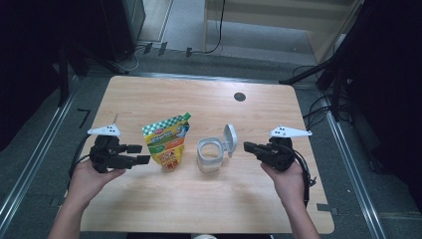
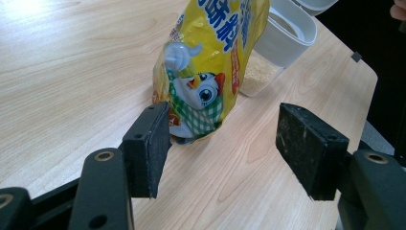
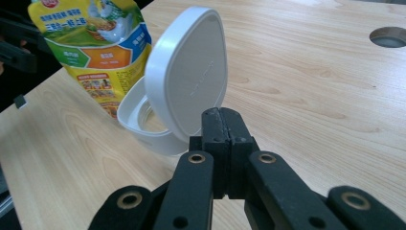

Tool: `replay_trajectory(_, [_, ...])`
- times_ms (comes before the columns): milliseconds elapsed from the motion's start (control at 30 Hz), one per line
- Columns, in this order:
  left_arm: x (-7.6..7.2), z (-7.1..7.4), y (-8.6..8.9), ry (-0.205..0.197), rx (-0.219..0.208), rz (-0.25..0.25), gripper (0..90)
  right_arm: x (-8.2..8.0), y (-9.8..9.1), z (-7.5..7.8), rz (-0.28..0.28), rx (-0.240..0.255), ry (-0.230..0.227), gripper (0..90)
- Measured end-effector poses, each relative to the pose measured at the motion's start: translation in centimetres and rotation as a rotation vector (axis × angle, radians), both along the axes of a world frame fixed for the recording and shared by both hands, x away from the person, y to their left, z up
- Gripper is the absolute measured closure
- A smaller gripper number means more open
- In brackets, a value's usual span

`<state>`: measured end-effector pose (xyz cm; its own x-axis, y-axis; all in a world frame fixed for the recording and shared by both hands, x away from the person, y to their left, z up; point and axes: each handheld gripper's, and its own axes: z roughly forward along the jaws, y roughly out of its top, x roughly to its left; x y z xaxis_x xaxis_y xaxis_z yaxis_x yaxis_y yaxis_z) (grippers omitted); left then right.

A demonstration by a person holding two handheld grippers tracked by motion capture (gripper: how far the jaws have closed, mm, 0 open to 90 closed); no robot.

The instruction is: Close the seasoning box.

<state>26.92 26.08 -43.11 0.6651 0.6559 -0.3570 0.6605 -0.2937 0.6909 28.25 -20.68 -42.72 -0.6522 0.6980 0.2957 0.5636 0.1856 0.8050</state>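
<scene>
On the wooden table (image 1: 149, 94) a yellow pouch (image 1: 166, 141) stood upright beside a white container (image 1: 209, 155) with its hinged lid (image 1: 229, 138) flipped up, while the left gripper (image 1: 141, 154) waited with jaws spread wide near the pouch and the right gripper (image 1: 247, 146) sat pinched together, empty, just beside the lid

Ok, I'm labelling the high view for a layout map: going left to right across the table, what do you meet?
left gripper → yellow pouch → white container with its flip lid open → right gripper
</scene>
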Motion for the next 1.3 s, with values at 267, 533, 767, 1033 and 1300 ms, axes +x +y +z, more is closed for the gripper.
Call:
replay_trajectory(267, [-0.2,-0.2,-0.1,0.002,0.001,0.005,37.4,1.0,1.1,-0.8,-0.002,0.007,0.009,90.0])
replay_trajectory(533, [-0.3,-0.3,0.2,0.004,-0.001,0.011,37.4,1.1,2.1,-1.2,0.015,-0.004,0.010,90.0])
replay_trajectory(767, [-0.5,-0.5,0.5,0.005,-0.008,0.028,37.4,1.1,2.7,-1.2,0.028,-0.008,0.006,90.0])
replay_trajectory(1033, [-0.4,-0.5,0.7,0.008,-0.013,0.034,37.5,0.9,2.9,-1.1,0.036,-0.009,0.001,90.0])
replay_trajectory(1300, [-0.2,-0.6,0.4,0.013,-0.009,0.027,37.4,0.7,3.0,-1.0,0.045,-0.011,-0.007,90.0])
